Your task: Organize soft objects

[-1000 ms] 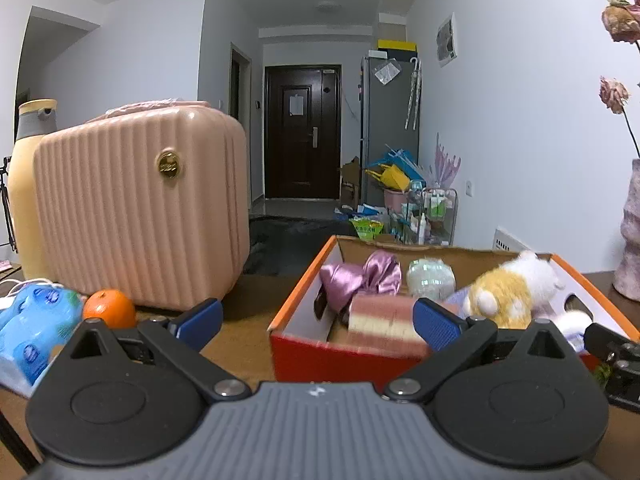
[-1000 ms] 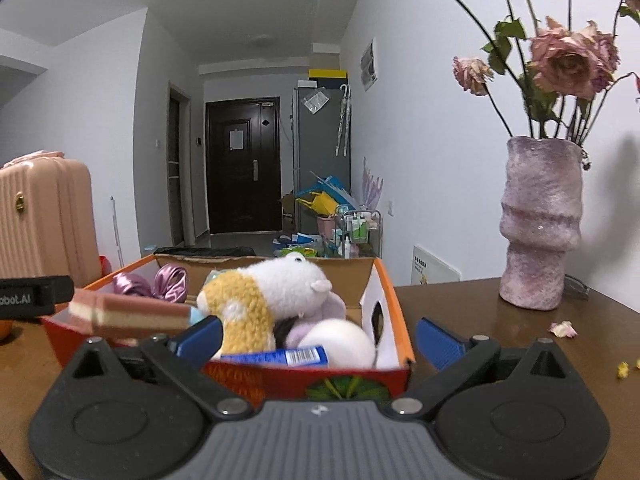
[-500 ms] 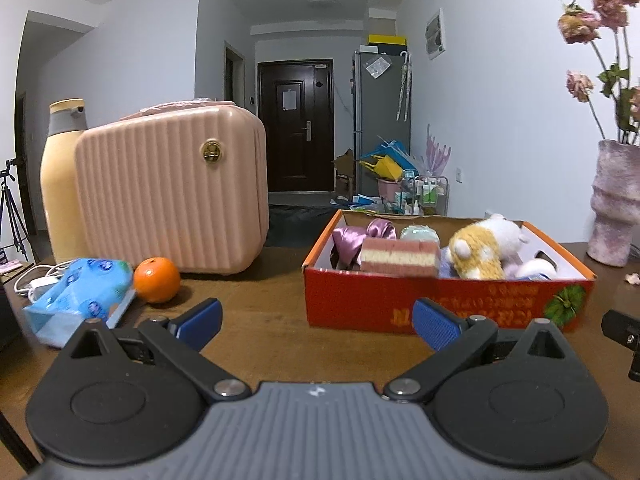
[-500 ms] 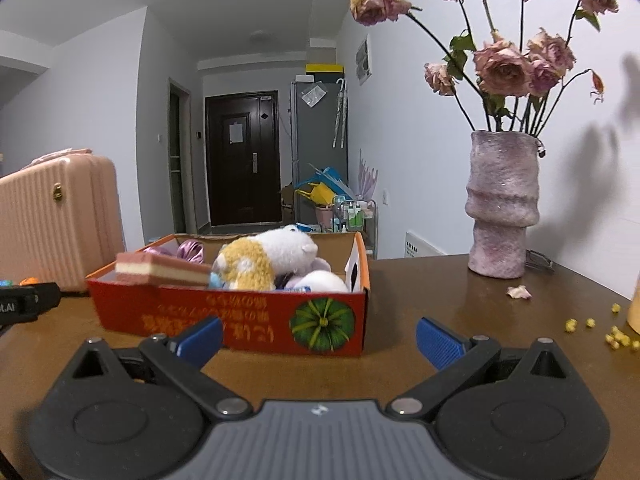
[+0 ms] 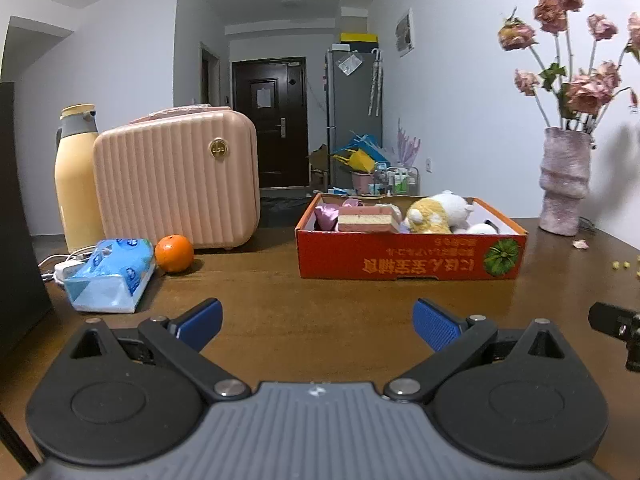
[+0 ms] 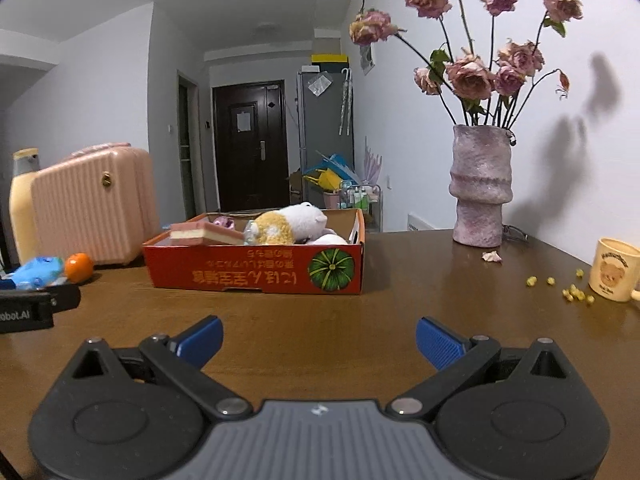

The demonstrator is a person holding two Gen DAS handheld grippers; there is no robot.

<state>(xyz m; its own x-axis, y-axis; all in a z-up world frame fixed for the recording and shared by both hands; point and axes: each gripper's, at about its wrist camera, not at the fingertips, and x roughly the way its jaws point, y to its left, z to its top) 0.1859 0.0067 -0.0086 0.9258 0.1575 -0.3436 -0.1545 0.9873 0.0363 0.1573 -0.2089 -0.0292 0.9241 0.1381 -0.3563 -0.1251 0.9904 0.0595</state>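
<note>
A red cardboard box [image 5: 408, 258] stands on the wooden table and shows in the right wrist view too [image 6: 256, 270]. In it lie a pink-and-cream layered sponge [image 5: 368, 219] [image 6: 206, 234], a yellow-and-white plush toy [image 5: 438, 213] [image 6: 292, 224] and a purple satin scrunchie [image 5: 326, 214]. My left gripper [image 5: 318, 322] is open and empty, well in front of the box. My right gripper [image 6: 318, 338] is open and empty, in front of the box's right half.
Left of the box are a pink ribbed case [image 5: 178, 184], a yellow flask [image 5: 76, 176], an orange [image 5: 174, 253] and a blue tissue pack [image 5: 110, 276]. At the right stand a vase of dried roses [image 6: 480, 192], a cream mug [image 6: 614, 276] and scattered yellow crumbs [image 6: 572, 292].
Both grippers have pulled back from the box towards the table's near side. The box and its contents look smaller and stay still. Both grippers stay open.
</note>
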